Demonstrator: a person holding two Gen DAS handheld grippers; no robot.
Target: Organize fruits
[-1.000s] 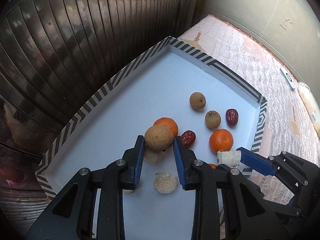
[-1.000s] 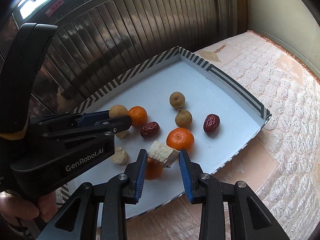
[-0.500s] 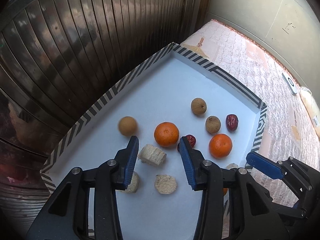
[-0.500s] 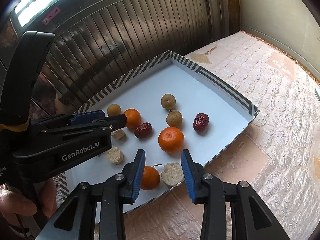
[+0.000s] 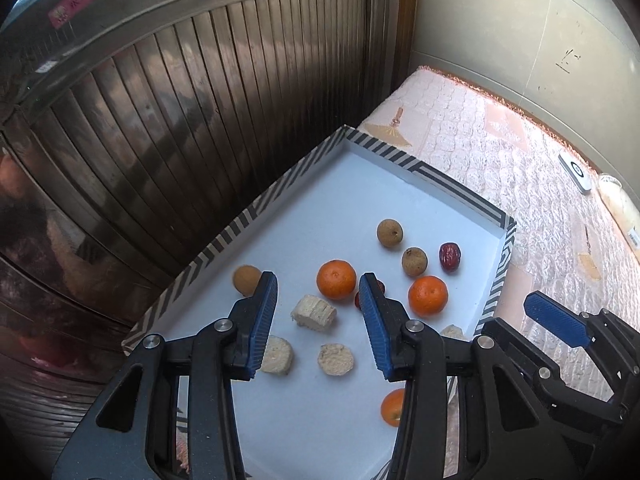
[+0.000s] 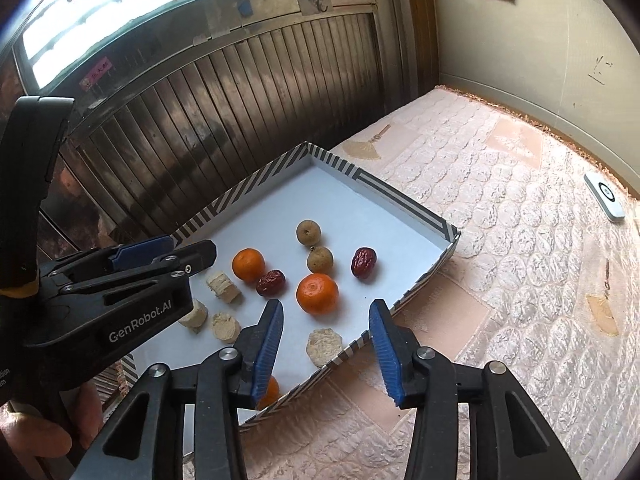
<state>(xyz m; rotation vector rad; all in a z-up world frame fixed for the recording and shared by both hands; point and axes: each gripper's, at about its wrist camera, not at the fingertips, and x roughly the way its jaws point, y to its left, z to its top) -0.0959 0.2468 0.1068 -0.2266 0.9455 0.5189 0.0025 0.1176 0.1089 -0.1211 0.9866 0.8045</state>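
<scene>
A white tray with a striped rim holds the fruit. In it lie oranges, brown longans, red dates and pale cut chunks. My left gripper is open and empty, raised above the tray's near part. My right gripper is open and empty above the tray's near right rim. An orange lies partly hidden behind a finger.
The tray rests on a pink quilted mattress. A dark slatted metal door stands right behind the tray's left side. A white flat device lies far right on the mattress. A grey wall closes the back.
The left gripper let go of a longan at the tray's left side and the right let go of a pale chunk near the right rim. Both opened and drew back upward.
</scene>
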